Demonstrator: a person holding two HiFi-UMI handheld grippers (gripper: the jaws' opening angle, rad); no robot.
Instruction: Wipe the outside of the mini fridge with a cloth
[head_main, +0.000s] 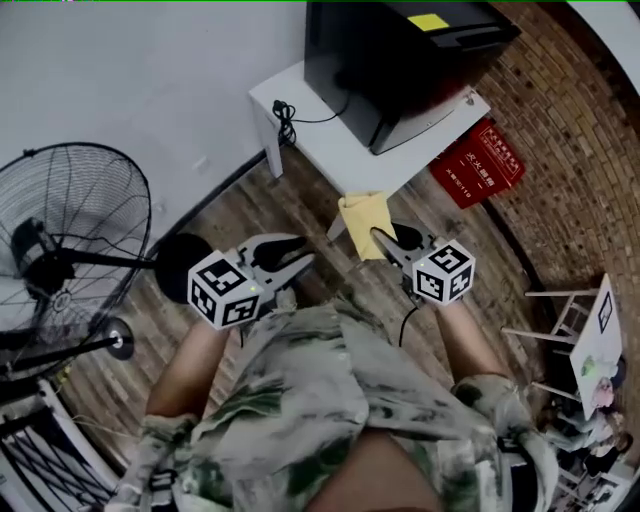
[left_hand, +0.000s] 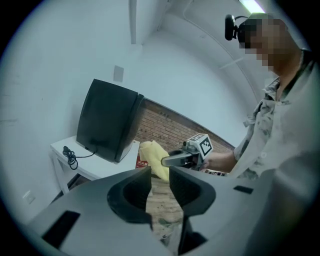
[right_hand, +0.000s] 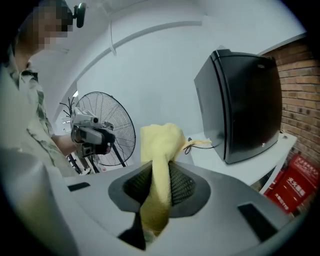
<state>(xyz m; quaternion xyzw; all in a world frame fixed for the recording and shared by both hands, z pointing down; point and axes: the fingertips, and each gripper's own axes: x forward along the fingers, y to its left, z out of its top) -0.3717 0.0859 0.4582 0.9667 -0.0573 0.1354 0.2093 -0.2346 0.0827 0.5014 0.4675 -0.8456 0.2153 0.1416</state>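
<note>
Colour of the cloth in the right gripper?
Yellow; the cloth shows best in the right gripper view.

Plain indoor room, more a spare/utility space than a furnished living rm. White painted walls (head_main: 120, 70), brick-pattern floor (head_main: 560, 150). Small white table (head_main: 330, 150) stands close to the wall w/ a black mini fridge (head_main: 400, 60) on it, cord (head_main: 286, 120) bunched at the table's left edge. Big pedestal fan (head_main: 70, 240) on the floor at left. Red box (head_main: 478, 163) w/ white print on the floor just beside the table.
</note>
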